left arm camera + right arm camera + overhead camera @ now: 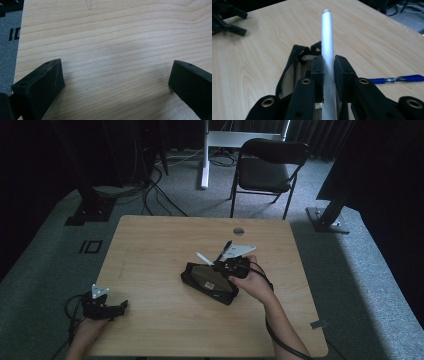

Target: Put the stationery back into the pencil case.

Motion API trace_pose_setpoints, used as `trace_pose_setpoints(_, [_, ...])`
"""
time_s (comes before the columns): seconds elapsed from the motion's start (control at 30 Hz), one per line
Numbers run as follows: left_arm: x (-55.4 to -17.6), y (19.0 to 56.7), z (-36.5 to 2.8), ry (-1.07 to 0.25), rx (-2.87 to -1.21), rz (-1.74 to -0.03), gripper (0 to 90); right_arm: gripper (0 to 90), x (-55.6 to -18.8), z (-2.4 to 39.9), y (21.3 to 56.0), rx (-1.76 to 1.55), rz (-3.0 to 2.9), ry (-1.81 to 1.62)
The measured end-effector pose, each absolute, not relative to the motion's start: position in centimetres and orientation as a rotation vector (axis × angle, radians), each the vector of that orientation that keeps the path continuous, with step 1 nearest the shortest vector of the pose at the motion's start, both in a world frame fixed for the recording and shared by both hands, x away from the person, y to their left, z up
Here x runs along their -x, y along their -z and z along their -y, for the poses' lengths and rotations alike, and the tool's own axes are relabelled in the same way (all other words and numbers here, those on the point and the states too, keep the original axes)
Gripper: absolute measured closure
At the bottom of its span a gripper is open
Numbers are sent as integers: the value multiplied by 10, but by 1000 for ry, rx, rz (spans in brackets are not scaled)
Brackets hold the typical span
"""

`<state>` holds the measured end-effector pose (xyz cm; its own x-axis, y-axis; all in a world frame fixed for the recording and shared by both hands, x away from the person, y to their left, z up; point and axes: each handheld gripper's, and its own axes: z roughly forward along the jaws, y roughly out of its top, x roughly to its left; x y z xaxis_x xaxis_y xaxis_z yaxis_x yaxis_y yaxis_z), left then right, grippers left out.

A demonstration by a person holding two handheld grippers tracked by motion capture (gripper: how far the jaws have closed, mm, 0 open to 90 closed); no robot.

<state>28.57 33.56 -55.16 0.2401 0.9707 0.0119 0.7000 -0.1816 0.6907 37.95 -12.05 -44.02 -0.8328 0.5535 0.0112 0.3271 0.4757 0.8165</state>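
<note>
Pen [327, 45] between right gripper [327, 72] jaws.

A slim white cylindrical pen [328, 50] with a pinkish tip is clamped between 2 black pads, pointing toward 11 o'clock above an open black fabric pouch [209, 282] at table centre.

The left hand-held gripper [116, 82] is seen over a light wooden tabletop [117, 40]. Its two black jaws are set wide apart, one at the lower left edge of the view and one at the lower right, and bare wood grain is shown between them. Nothing is held between the jaws. The tabletop's edge is seen running down the left side of the view. Beyond it, grey carpeted floor [7, 50] with a black marking [13, 34] is shown.
</note>
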Motion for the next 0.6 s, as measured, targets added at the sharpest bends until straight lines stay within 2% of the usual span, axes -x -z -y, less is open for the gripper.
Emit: trace_pose_setpoints(0.6, [-286, 552, -335, -623, -1953, -1522, 1, 784, -385, 108, 471, -698, -2631, -1186])
